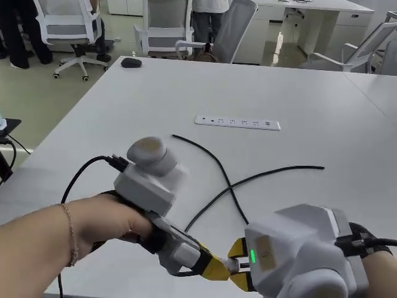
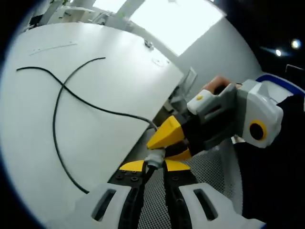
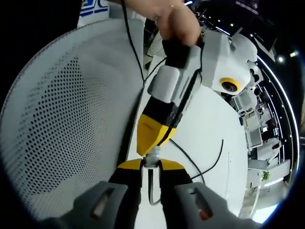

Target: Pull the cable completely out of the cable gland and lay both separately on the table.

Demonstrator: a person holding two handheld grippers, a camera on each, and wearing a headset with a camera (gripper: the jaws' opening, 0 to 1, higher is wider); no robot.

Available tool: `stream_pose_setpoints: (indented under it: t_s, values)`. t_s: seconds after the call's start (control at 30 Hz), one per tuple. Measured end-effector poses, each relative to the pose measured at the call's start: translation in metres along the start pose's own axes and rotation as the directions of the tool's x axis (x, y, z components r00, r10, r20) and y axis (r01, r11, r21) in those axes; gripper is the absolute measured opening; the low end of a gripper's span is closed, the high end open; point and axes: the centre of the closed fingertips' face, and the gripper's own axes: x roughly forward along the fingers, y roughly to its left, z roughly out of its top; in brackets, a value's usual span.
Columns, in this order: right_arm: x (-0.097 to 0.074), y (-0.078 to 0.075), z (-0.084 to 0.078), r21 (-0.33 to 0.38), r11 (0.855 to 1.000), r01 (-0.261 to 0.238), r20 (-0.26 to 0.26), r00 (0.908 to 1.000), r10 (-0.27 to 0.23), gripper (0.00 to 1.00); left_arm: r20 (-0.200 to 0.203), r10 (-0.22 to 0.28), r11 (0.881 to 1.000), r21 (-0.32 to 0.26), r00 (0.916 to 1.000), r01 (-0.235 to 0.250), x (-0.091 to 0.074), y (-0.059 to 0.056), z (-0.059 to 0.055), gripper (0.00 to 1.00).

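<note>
Left gripper [image 2: 153, 167] view: own tips nearly together on the dark cable [image 1: 211, 160] right under the grey gland [image 2: 153, 157]. The right gripper's [image 3: 150, 166] yellow jaws come in from the right and pinch the gland.

Right gripper view confirms it. The gland sits between its own tips, and the left gripper's jaws come down from the top, closed to a point just above it.

Head view has both grippers nose to nose at bottom centre, gland between them and hard to make out, off the table [image 1: 310, 93]. It shows the layout: the cable runs up-left from the grippers and crosses a second cable [image 1: 279, 171] mid-frame.

Table is white. Power strip [image 1: 237, 122] above centre, mouse [image 1: 131, 62] at upper left, office chairs [image 1: 68, 25] along the top. Gripper views show a perforated chair back [image 3: 62, 119] beside the table edge.

Left hand [image 1: 118, 217] enters from lower left, bracelet on the wrist. Right hand [image 1: 372, 245] is at lower right, mostly hidden behind its gripper.
</note>
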Motion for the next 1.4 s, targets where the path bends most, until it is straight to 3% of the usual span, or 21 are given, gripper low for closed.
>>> stream_pose_setpoints:
  t_s: [0.13, 0.27, 0.3, 0.37, 0.4, 0.5, 0.57, 0.67, 0.7, 0.73, 0.77, 0.8, 0.83, 0.87, 0.9, 0.93, 0.97, 1.03, 1.17, 1.3, 1.4]
  values:
    - [0.002, 0.001, 0.004, -0.097, 0.995, 0.013, 0.0, 0.9999, -0.013, 0.11, 0.001, -0.071, 0.992, -0.101, 0.9975, 0.071, -0.002, 0.001, -0.005, 0.16]
    - [0.007, 0.001, 0.005, -0.073, 0.997, 0.004, -0.003, 1.0, -0.004, 0.12, -0.003, -0.065, 0.994, -0.087, 0.9979, 0.065, -0.001, 0.002, -0.008, 0.16]
    - [0.007, 0.003, 0.004, -0.06, 0.998, -0.002, -0.005, 1.0, 0.001, 0.12, -0.01, -0.035, 0.999, -0.034, 0.9993, 0.035, 0.0, 0.004, -0.009, 0.16]
    - [0.007, 0.006, 0.0, 0.038, 0.999, -0.029, -0.004, 0.9996, 0.029, 0.13, -0.001, 0.007, 0.999, 0.048, 1.0, -0.007, 0.0, 0.005, -0.006, 0.16]
    - [0.007, 0.004, -0.001, 0.059, 0.998, -0.029, 0.005, 0.9996, 0.028, 0.13, 0.003, 0.013, 0.998, 0.056, 0.9999, -0.013, 0.0, 0.004, -0.006, 0.16]
    - [0.003, -0.002, -0.013, 0.126, 0.992, -0.012, -0.009, 0.9999, 0.013, 0.17, 0.034, 0.056, 0.989, 0.137, 0.9979, -0.06, -0.004, 0.002, 0.0, 0.16]
    - [0.0, -0.005, -0.019, 0.17, 0.985, -0.006, -0.012, 0.9999, 0.008, 0.2, 0.047, 0.091, 0.975, 0.199, 0.9947, -0.099, -0.009, 0.001, 0.003, 0.16]
    - [-0.004, -0.007, -0.021, 0.227, 0.974, -0.009, 0.023, 0.9997, 0.004, 0.19, 0.09, 0.156, 0.927, 0.331, 0.9837, -0.177, -0.014, 0.001, 0.01, 0.16]
    - [-0.004, -0.008, -0.021, 0.241, 0.97, -0.006, 0.03, 0.9996, -0.001, 0.2, 0.111, 0.181, 0.906, 0.367, 0.9772, -0.21, -0.015, 0.002, 0.014, 0.16]
    - [-0.003, -0.011, -0.019, 0.254, 0.967, -0.006, 0.037, 0.9993, -0.004, 0.2, 0.145, 0.208, 0.874, 0.416, 0.9674, -0.25, -0.017, 0.003, 0.019, 0.16]
    - [-0.001, -0.013, -0.017, 0.265, 0.964, -0.004, 0.043, 0.9991, -0.007, 0.2, 0.173, 0.226, 0.828, 0.485, 0.9587, -0.282, -0.017, 0.001, 0.023, 0.16]
    - [0.0, -0.014, -0.017, 0.281, 0.96, 0.002, 0.048, 0.9987, -0.016, 0.2, 0.175, 0.242, 0.796, 0.526, 0.9542, -0.299, -0.017, 0.001, 0.023, 0.16]
    - [0.002, -0.015, -0.017, 0.294, 0.956, 0.009, 0.049, 0.9985, -0.025, 0.2, 0.199, 0.273, 0.741, 0.58, 0.9412, -0.338, -0.016, 0.001, 0.026, 0.16]
    - [0.003, -0.015, -0.018, 0.303, 0.953, 0.012, 0.049, 0.9984, -0.029, 0.2, 0.214, 0.285, 0.705, 0.614, 0.9343, -0.356, -0.015, 0.001, 0.028, 0.16]
    - [0.005, -0.016, -0.017, 0.313, 0.95, 0.014, 0.054, 0.998, -0.033, 0.19, 0.232, 0.303, 0.647, 0.661, 0.9241, -0.379, -0.013, 0.002, 0.029, 0.16]
    - [0.005, -0.015, -0.018, 0.312, 0.95, 0.013, 0.053, 0.9981, -0.031, 0.18, 0.232, 0.316, 0.623, 0.68, 0.9199, -0.386, -0.011, 0.002, 0.028, 0.16]
    - [0.007, -0.015, -0.018, 0.311, 0.95, 0.009, 0.052, 0.9983, -0.026, 0.16, 0.232, 0.338, 0.581, 0.711, 0.9121, -0.396, -0.009, 0.004, 0.026, 0.17]
    - [0.008, -0.015, -0.019, 0.33, 0.944, 0.0, 0.051, 0.9985, -0.018, 0.14, 0.232, 0.355, 0.546, 0.735, 0.9056, -0.402, -0.005, 0.004, 0.023, 0.17]
    - [0.008, -0.013, -0.021, 0.355, 0.935, -0.013, 0.058, 0.9983, -0.008, 0.08, 0.223, 0.374, 0.507, 0.764, 0.9002, -0.4, -0.001, 0.006, 0.017, 0.17]
    - [0.014, -0.004, -0.031, 0.355, 0.935, -0.022, 0.035, 0.9993, 0.01, 0.03, 0.217, 0.386, 0.521, 0.751, 0.8967, -0.406, -0.001, 0.015, 0.013, 0.17]
    - [0.018, -0.002, -0.038, 0.387, 0.922, -0.01, 0.026, 0.9996, 0.0, 0.03, 0.21, 0.412, 0.513, 0.75, 0.8865, -0.417, -0.003, 0.024, 0.011, 0.16]
